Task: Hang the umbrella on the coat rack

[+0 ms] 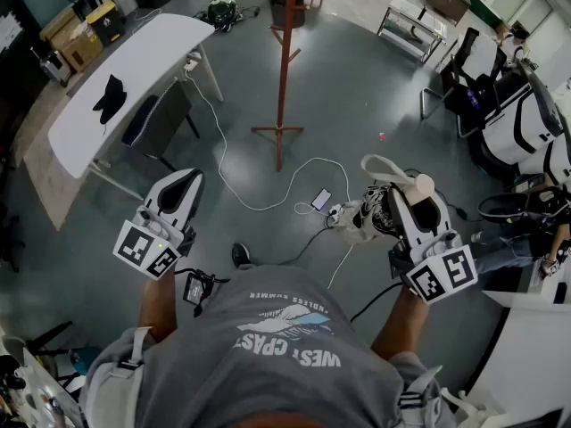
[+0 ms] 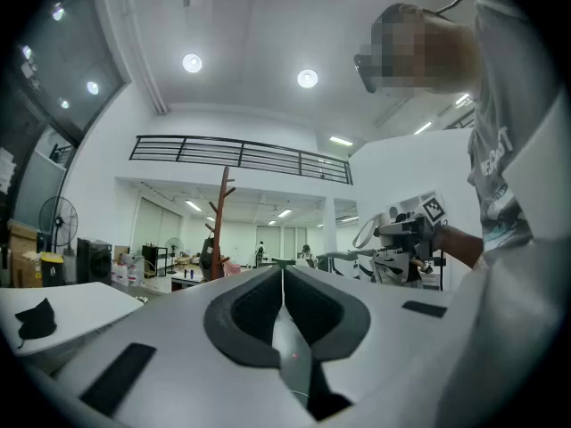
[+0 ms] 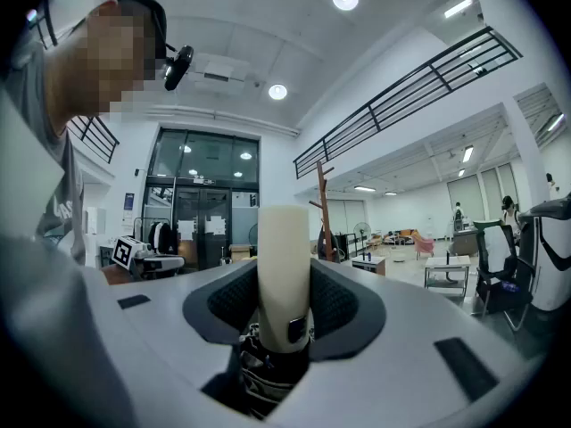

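Note:
A folded umbrella with a cream handle (image 1: 422,186) and a patterned canopy (image 1: 365,218) is held level at the right, and my right gripper (image 1: 417,194) is shut on it. In the right gripper view the cream handle (image 3: 284,266) stands upright between the dark pads (image 3: 337,303) of that gripper (image 3: 284,273). The brown wooden coat rack (image 1: 285,61) stands on the floor ahead, well beyond both grippers; it also shows far off as the coat rack (image 3: 321,212) and the coat rack (image 2: 217,230). My left gripper (image 1: 185,181) is shut and empty, its jaws meeting in the left gripper (image 2: 283,275).
A white table (image 1: 134,61) with a black item (image 1: 111,97) and a dark chair (image 1: 157,119) stand at the left. A white cable (image 1: 234,185) and a phone (image 1: 321,200) lie on the floor by the rack's base. Chairs and bags (image 1: 522,123) crowd the right.

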Motion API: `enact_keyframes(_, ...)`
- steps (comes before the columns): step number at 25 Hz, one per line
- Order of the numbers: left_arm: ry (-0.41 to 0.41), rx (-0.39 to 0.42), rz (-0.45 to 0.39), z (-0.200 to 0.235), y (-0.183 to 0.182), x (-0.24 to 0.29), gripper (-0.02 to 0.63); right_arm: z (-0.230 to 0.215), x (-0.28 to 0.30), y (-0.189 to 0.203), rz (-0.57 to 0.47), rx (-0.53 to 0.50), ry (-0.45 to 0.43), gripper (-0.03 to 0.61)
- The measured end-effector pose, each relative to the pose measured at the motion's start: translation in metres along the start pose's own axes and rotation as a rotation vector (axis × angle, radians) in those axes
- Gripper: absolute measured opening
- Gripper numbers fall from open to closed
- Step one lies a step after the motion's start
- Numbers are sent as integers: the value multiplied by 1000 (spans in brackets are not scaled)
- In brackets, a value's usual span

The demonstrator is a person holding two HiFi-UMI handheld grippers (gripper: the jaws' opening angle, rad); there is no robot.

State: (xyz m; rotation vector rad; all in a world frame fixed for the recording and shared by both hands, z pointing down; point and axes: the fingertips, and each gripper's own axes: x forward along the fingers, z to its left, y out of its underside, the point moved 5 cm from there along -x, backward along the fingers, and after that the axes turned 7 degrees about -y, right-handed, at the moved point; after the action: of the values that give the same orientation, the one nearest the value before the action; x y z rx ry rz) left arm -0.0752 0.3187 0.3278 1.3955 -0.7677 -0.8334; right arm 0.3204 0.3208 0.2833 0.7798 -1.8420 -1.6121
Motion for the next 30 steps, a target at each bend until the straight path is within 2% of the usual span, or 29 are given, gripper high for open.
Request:
enact_keyframes(12, 24, -15, -11, 75, -2, 16, 18, 16, 69, -9, -6, -3, 21, 175)
enact_keyframes(24, 90, -33, -7, 165, 1, 34, 18, 35, 154, -13, -36, 39, 77, 176)
enact_keyframes(30, 93, -72, 1, 189, 16, 39, 18, 41, 190, -13, -34, 57, 45, 175)
